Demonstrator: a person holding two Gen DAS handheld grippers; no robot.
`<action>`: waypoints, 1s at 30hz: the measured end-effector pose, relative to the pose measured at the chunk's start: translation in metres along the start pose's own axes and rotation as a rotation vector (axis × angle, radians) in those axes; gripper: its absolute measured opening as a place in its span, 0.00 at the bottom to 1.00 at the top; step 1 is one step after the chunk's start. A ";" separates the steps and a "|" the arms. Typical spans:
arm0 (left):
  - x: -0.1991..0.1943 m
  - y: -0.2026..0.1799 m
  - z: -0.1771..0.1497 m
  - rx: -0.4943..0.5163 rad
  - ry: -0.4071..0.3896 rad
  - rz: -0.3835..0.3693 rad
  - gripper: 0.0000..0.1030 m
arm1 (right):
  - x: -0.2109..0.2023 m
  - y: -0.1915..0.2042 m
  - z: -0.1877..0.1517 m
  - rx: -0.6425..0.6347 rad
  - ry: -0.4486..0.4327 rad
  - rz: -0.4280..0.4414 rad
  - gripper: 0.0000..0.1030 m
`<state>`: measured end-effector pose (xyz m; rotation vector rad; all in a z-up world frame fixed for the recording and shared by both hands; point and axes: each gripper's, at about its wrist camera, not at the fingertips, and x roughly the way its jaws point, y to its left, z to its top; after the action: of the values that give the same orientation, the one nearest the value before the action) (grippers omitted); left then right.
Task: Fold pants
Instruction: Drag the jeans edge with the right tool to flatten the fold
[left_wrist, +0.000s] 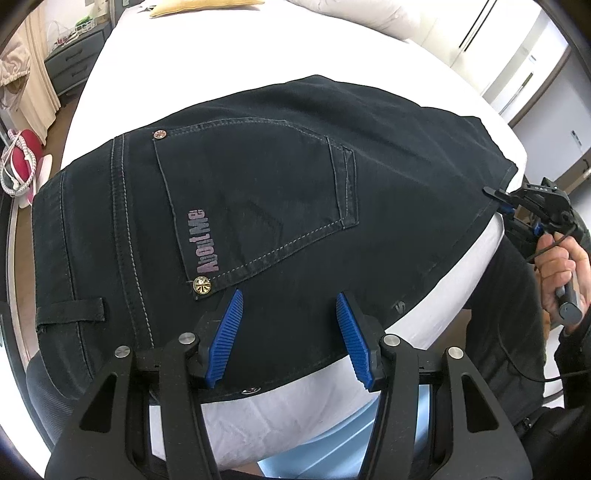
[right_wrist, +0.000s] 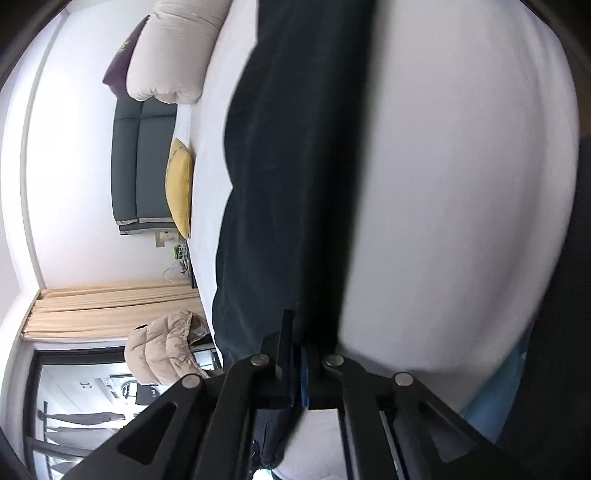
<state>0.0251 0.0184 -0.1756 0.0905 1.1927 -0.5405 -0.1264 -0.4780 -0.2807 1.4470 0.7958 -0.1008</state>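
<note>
Dark jeans (left_wrist: 277, 177) lie flat on the white bed (left_wrist: 221, 66), back pocket up, with pink lettering on the pocket. My left gripper (left_wrist: 288, 293) hovers open over the waist end near the bed's front edge; its blue pads (left_wrist: 229, 332) stand apart on either side of flat fabric. At the right, a hand (left_wrist: 557, 273) holds my right gripper (left_wrist: 493, 192), whose tip sits at the far edge of the jeans. In the blurred right wrist view the jeans (right_wrist: 280, 166) run away from that gripper (right_wrist: 297, 354), whose fingers are shut together with dark cloth pinched at them.
A yellow pillow (left_wrist: 207, 7) and a pale duvet (left_wrist: 369, 18) lie at the bed's far end. A grey dresser (left_wrist: 70, 55) and a red-and-white object (left_wrist: 18, 162) stand off the left side. A beige jacket (right_wrist: 162, 347) hangs by the curtains (right_wrist: 110, 310).
</note>
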 end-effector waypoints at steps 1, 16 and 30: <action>0.000 0.000 -0.001 0.000 0.000 -0.001 0.50 | 0.000 0.000 -0.001 -0.003 -0.003 0.002 0.01; -0.025 -0.016 0.048 -0.035 -0.075 -0.087 0.50 | -0.039 0.119 0.060 -0.457 -0.074 -0.228 0.20; 0.073 -0.059 0.111 0.049 0.004 -0.093 0.50 | 0.078 0.093 0.196 -0.395 -0.056 -0.334 0.00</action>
<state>0.1133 -0.0968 -0.1869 0.0788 1.1921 -0.6513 0.0629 -0.6087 -0.2601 0.9289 0.9467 -0.2241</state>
